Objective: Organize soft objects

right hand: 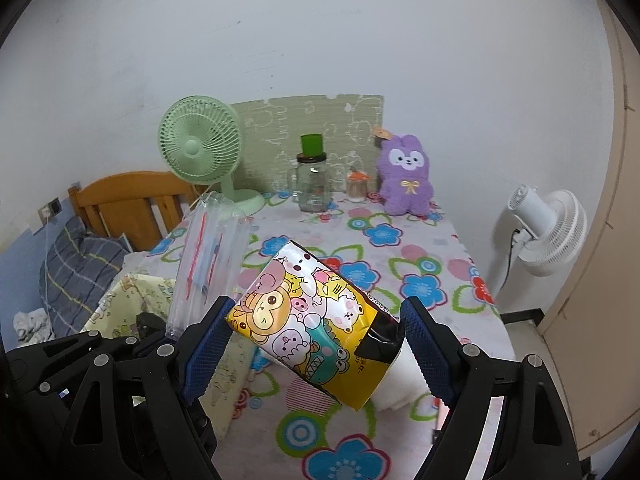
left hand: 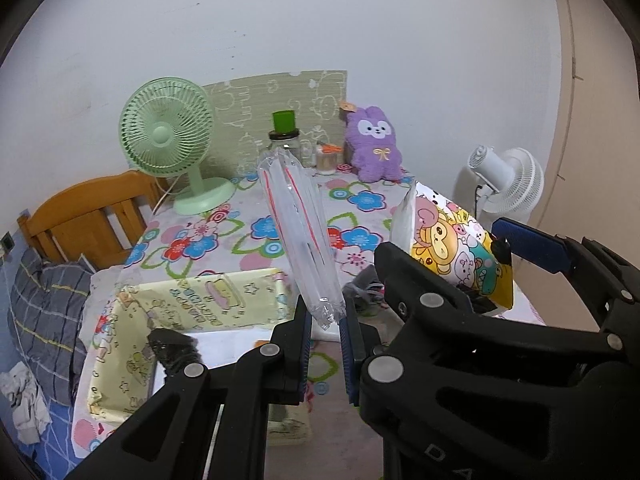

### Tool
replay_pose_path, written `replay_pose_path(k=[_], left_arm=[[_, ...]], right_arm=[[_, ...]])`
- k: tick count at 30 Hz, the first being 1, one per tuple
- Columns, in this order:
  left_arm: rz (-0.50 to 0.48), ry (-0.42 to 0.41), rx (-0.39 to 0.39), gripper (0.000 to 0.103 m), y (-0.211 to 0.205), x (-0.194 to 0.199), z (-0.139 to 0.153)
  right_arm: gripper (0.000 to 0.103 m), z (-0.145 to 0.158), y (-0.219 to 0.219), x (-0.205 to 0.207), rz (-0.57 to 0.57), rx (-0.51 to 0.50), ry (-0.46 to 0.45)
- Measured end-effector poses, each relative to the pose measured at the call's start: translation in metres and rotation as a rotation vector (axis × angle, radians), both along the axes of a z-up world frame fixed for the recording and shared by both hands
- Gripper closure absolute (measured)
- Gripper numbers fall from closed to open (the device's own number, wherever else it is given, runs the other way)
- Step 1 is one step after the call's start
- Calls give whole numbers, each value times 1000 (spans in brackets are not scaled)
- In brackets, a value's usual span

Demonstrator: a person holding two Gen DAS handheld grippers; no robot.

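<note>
Grip status: left gripper (left hand: 325,344) is clenched on the bottom corner of a clear plastic packet (left hand: 298,236) with red lines, held upright and tilted above the floral tablecloth (left hand: 224,236). Right gripper (right hand: 316,344) is spread wide but clamped across a cartoon-print tissue pack (right hand: 316,320), pads pressed on both ends, pack lifted off the table.

Yellow storage box (left hand: 132,344) is seen below and left of the clear packet, open-topped, with something dark already inside; judged to be the drop target, though this cannot be confirmed.

Risks:
- Clear packet is pinched only at one thin corner. Slippery film plus a long lever arm: swing or pull-out is likely if the hand is moved fast or rolled.
- Tissue pack is soft and held end to end, so buckling could be caused by the squeeze, and the pack could pop out sideways.
- Both grippers are close together; collision is possible if both loads are brought over the box at once.
- Glass jar (right hand: 312,188), green fan (right hand: 200,148) and purple plush (right hand: 406,176) stand at the back, well apart, so low risk is expected there.
</note>
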State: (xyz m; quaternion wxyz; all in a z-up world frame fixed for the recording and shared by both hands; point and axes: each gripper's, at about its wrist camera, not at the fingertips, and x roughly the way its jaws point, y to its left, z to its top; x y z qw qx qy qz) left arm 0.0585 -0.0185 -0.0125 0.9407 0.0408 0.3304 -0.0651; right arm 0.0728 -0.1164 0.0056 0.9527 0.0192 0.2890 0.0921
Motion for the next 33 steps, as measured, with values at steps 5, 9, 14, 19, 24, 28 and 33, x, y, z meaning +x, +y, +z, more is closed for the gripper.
replay_pose_path(k=[5,9,14,19,24,28,33], left_arm=[[29,0,0,92,17,1,-1],[46,1,4,91,28,1,-2],[70,7,5,92,46,2,-5],[103,21,-3,91,63,2,-12],[140,38,-10,92,78,3,-18],[164,54,-13,92,90,4,-25],[185,75,-8,92,103,7,-34]], right_arm=[[17,0,19,5,31,-6,2],[17,-1,33,7,54,-8,5],[17,-3,48,10,83,-11,11],[17,-7,65,16,119,-6,28],[17,-14,85,19,160,-14,44],[17,-19,98,21,185,-20,58],[17,-25,111,27,210,-24,78]])
